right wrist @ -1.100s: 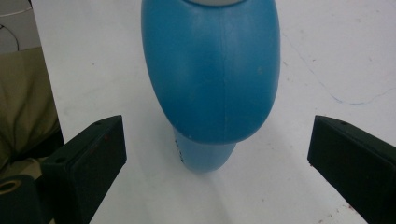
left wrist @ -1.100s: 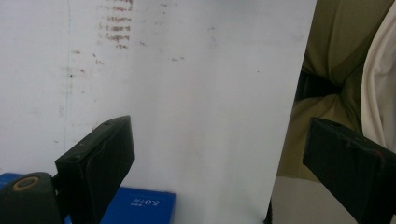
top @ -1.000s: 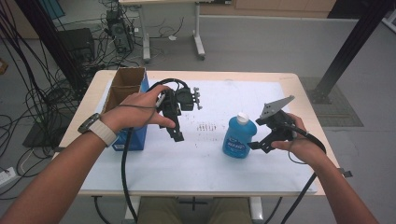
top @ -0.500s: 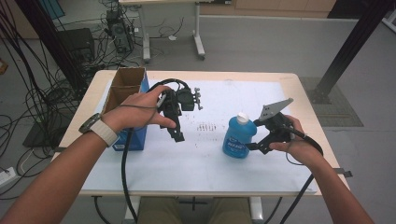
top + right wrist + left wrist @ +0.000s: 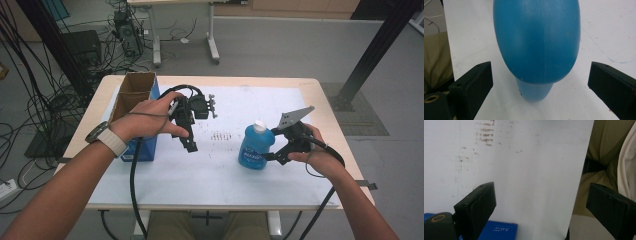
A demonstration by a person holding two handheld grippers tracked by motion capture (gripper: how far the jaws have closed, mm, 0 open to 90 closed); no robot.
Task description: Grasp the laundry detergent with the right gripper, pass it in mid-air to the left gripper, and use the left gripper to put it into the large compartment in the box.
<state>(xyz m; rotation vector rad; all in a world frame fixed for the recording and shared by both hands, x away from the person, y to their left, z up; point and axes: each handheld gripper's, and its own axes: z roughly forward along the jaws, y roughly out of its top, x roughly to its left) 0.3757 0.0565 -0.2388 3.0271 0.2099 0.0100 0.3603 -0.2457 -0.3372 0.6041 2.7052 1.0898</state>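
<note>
1. The blue bottle (image 5: 255,146) with a white cap (image 5: 259,125) stands upright on the white sheet (image 5: 210,170) that covers the table (image 5: 330,125), in the right half, nearer the front edge than the back edge.
2. Your right gripper (image 5: 270,156) sits just to the right of the bottle, low and aimed at its lower body; your right hand (image 5: 312,150) holds it between the bottle and the table's right edge.
3. In the right gripper view the jaws stand spread, one on each side of the blue bottle (image 5: 536,42), with white sheet showing between each pad and the plastic. No pad presses on it, so you are not holding the bottle.
4. Your left gripper (image 5: 190,145) is held above the sheet left of centre, pointing down and toward the front edge; your left hand (image 5: 147,120) wraps its body.
5. In the left gripper view its jaws are also wide apart with nothing between them, over bare sheet and the table's front edge.
6. The blue cardboard box (image 5: 137,107), open at the top, stands by the left edge of the table, just behind your left hand.
7. A patch of faint brown marks (image 5: 223,135) on the sheet lies between the two grippers, near the table's middle.
</note>
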